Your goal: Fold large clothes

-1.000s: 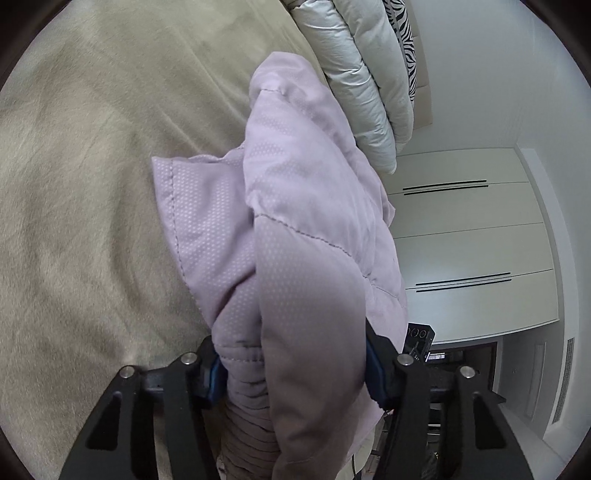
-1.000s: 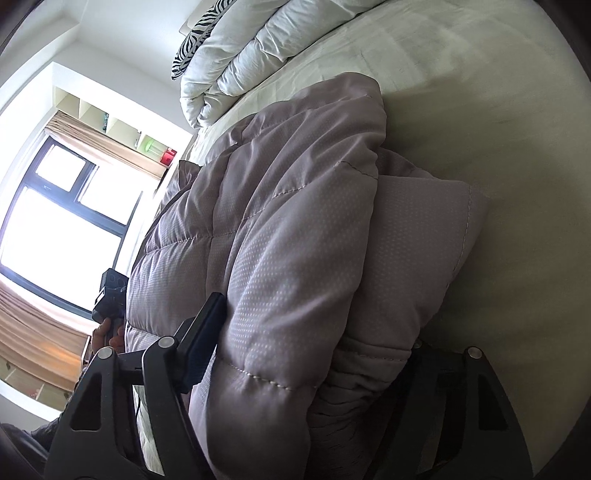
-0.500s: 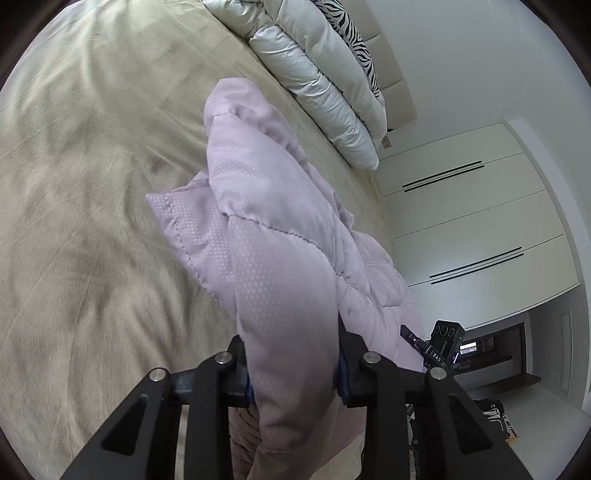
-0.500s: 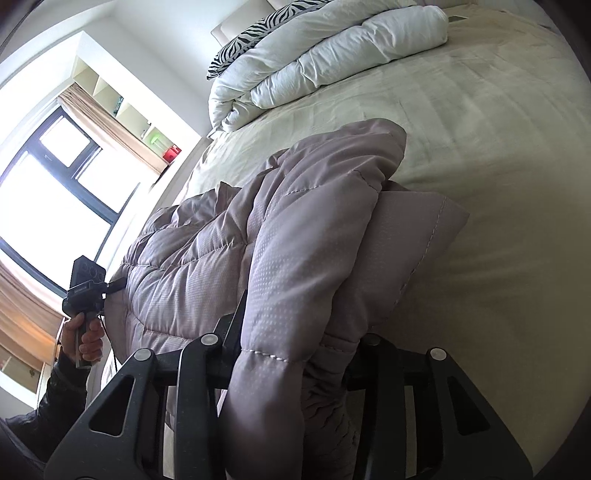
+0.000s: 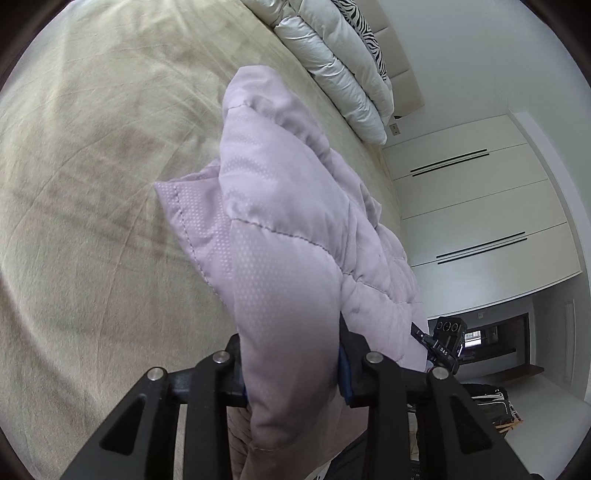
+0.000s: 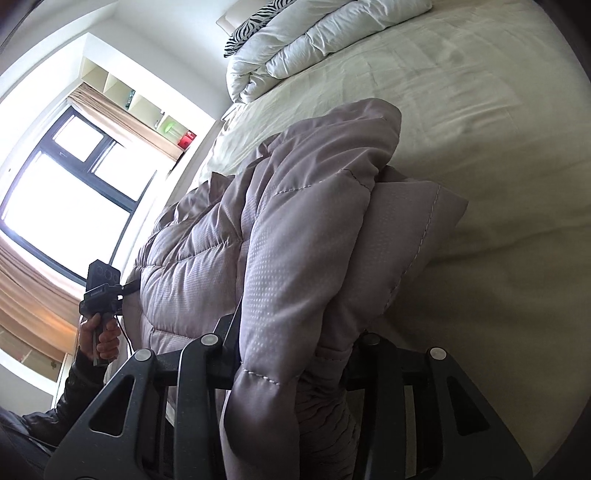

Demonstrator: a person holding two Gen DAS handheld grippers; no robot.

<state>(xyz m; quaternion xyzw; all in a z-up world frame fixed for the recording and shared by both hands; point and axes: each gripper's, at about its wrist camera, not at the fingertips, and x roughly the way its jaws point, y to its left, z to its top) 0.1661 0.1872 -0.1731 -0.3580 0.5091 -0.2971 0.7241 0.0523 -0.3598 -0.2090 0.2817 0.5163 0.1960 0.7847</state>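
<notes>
A pale lilac quilted puffer jacket [image 5: 280,229] hangs stretched between my two grippers above the bed. My left gripper [image 5: 291,365] is shut on one bunched edge of it, with padding bulging out over the jaws. My right gripper [image 6: 291,354] is shut on the other edge of the jacket [image 6: 295,236]. Each gripper's fingertips are hidden by fabric. The right gripper shows small in the left wrist view [image 5: 443,343], and the left one, with the hand holding it, shows in the right wrist view [image 6: 101,284].
The beige bed sheet [image 5: 92,184] spreads below the jacket. A folded white duvet [image 5: 332,62] and a zebra pillow [image 5: 365,29] lie at the headboard. White wardrobes [image 5: 480,221] stand on one side, a window [image 6: 62,192] with curtains on the other.
Both grippers have closed tighter on the jacket's edges and lifted it. The jacket now hangs stretched between them, higher off the bed.
</notes>
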